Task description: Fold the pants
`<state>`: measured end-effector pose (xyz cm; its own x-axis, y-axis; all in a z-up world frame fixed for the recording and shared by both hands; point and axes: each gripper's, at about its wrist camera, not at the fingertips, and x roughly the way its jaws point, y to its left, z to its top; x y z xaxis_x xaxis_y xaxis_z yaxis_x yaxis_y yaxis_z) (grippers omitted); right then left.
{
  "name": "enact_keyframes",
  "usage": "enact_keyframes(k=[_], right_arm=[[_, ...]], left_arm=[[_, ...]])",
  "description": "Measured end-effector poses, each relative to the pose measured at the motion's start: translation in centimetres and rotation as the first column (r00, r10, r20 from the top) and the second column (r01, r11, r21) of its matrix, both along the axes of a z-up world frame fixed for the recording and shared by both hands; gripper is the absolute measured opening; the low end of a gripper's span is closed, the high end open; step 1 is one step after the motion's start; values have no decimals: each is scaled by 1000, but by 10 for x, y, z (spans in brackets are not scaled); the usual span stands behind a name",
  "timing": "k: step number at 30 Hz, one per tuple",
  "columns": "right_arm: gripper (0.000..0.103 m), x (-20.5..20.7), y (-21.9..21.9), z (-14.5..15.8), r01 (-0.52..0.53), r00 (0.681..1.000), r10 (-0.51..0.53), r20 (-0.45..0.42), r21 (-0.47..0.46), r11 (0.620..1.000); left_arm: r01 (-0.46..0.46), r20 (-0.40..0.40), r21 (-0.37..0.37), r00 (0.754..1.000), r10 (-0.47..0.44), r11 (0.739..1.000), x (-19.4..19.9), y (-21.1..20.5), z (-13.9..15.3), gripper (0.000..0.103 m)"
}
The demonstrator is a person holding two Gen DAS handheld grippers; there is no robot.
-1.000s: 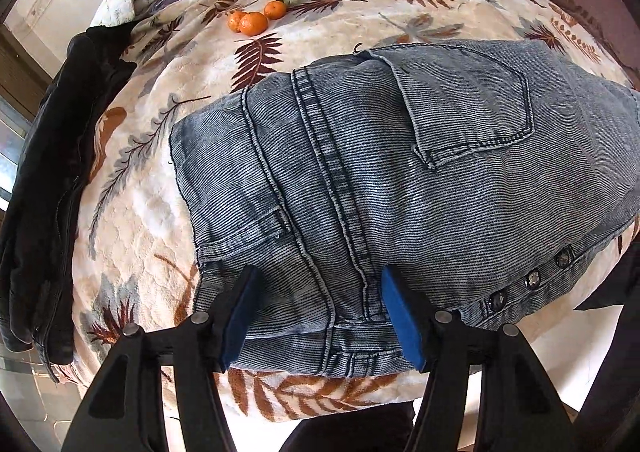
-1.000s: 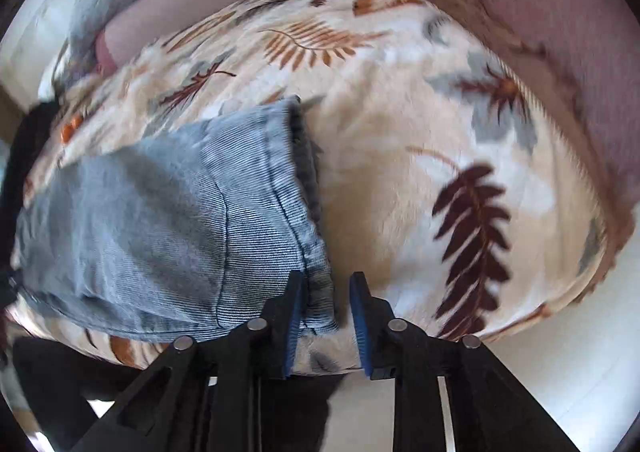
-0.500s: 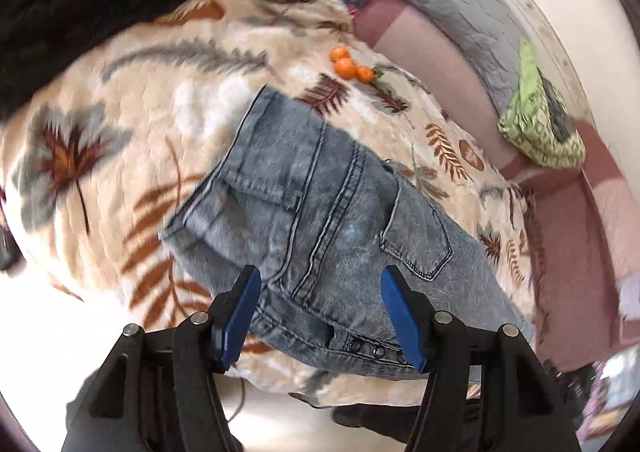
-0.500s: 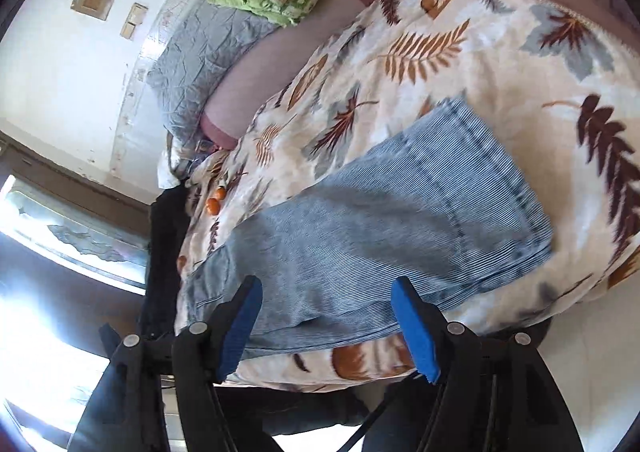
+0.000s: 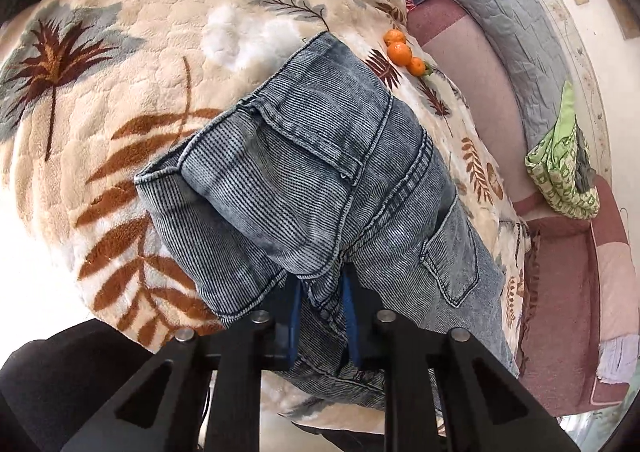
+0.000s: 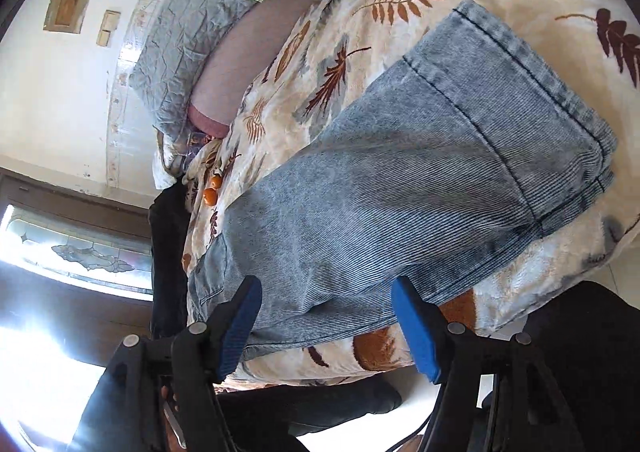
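Blue washed-denim pants [image 5: 320, 179] lie folded lengthwise on a leaf-print blanket [image 5: 120, 99]. My left gripper [image 5: 322, 316] is shut on the waistband near the fly and lifts that end, so the seat and back pocket bulge up in front of the camera. In the right wrist view the legs [image 6: 420, 179] run across the blanket, hems at the upper right. My right gripper [image 6: 328, 316] is open and empty, jaws wide, over the near edge of the legs.
Three oranges [image 5: 402, 53] sit on the blanket beyond the waist. A dark jacket [image 6: 168, 244] lies at the bed's left side. A grey pillow [image 5: 512, 31] and a green cloth [image 5: 564, 167] lie on the pink sheet by the wall. The bed edge runs just below both grippers.
My left gripper has closed on the waistband and raised it. My right gripper let go of the hem a second ago, opened wide and drew back along the legs.
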<state>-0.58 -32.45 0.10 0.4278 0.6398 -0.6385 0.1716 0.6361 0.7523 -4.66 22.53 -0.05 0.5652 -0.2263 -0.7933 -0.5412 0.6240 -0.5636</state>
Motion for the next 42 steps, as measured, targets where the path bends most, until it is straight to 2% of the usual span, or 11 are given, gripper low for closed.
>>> enact_keyframes(k=[15,17,19,21,25,27,29,31,32,38,42], right_arm=[[71,2,-38,-34,225,969,-222,-110,16,974],[57,3,-42,-41,243,964,-241,-116,2,970],[19,1,-46,-42,248,962,-249,-107,-27,968],[13,-4,-48,-29,237,969,-241,-56,-70,969],[13,-6,-41,-1,158,987,-158,16,-208,965],[17,2,-35,-25,64,988,-97,-118,-260,963],[22,-3,-41,-36,61,975,-100,-197,-195,979],[59,-10,-42,-20,44,985,-75,-158,-190,981],[64,-14,-45,-8,54,989,-79,-122,-198,979],[66,12,-71,60,94,994,-73,76,-326,941],[64,90,-98,37,66,996,-82,-28,-361,930]], left_arm=[[12,146,155,989,-35,988,-14,-5,49,10],[10,134,150,990,-31,989,-17,-1,46,10],[10,119,139,993,-27,990,-20,2,41,10],[13,123,143,992,-31,990,-23,3,43,10],[77,53,220,994,-91,973,-18,-6,40,13],[109,-60,151,993,-101,982,-11,-1,20,18],[137,-118,89,985,-127,987,-13,5,11,23],[111,-79,106,992,-102,988,-27,11,23,33],[93,-70,154,994,-83,984,-34,13,33,33],[80,115,399,984,-136,913,-37,-5,99,42],[207,107,436,954,-279,876,5,-35,88,52]])
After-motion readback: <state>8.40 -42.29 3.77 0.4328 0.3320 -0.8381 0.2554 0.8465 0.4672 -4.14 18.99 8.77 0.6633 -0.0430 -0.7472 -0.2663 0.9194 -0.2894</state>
